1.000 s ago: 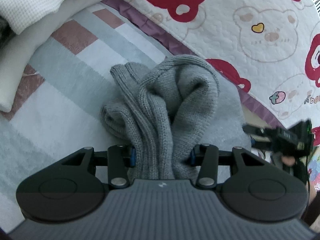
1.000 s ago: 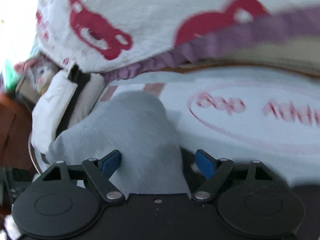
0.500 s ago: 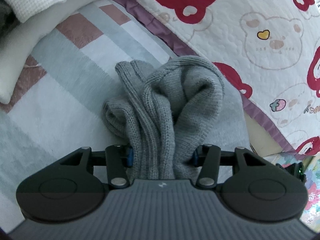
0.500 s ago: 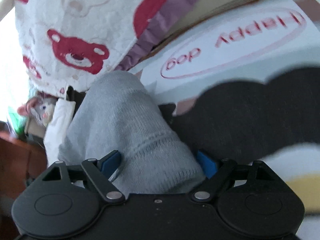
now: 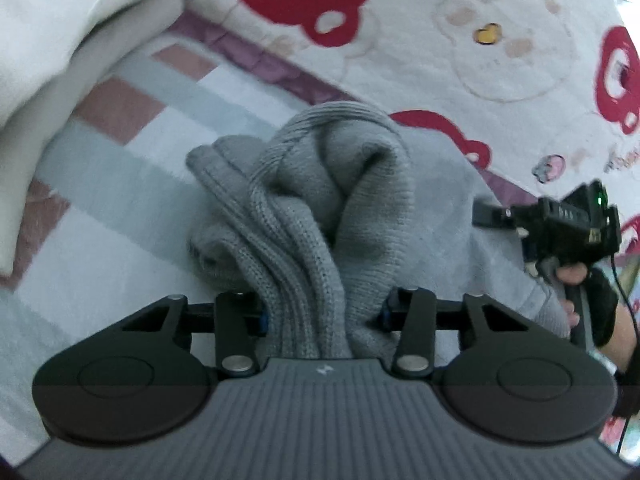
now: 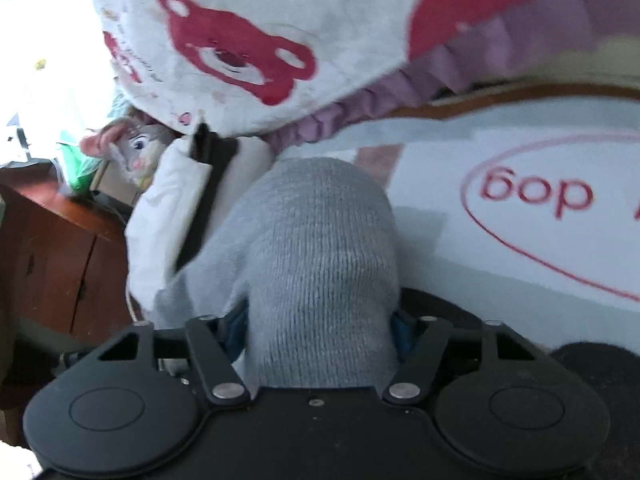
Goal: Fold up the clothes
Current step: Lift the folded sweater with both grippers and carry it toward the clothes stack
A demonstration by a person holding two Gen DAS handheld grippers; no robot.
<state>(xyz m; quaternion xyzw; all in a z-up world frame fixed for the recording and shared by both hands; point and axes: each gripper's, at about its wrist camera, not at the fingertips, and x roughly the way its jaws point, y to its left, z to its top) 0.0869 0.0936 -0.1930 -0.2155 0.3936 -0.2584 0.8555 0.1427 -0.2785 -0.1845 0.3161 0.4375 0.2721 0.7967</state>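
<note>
A grey knitted sweater (image 5: 320, 216) lies bunched on a pale striped blanket (image 5: 120, 200). My left gripper (image 5: 324, 314) is shut on a thick fold of it; the cloth fills the gap between the fingers. The right gripper (image 5: 560, 232) shows at the right of the left wrist view, held by a gloved hand at the sweater's other edge. In the right wrist view my right gripper (image 6: 318, 332) is shut on another bunch of the grey sweater (image 6: 320, 248), which rises in a hump in front of it.
A white quilt with red bears (image 5: 480, 40) and a purple border (image 6: 360, 108) lies beyond the sweater. White bedding (image 5: 48, 32) is piled at the left. A white and black garment (image 6: 188, 200), a plush toy (image 6: 136, 148) and a brown cabinet (image 6: 52, 248) are at the right gripper's left.
The right gripper has closed on the sweater; its jaws stood wide apart before. It swung round and is back in the left wrist view. The left gripper keeps its hold.
</note>
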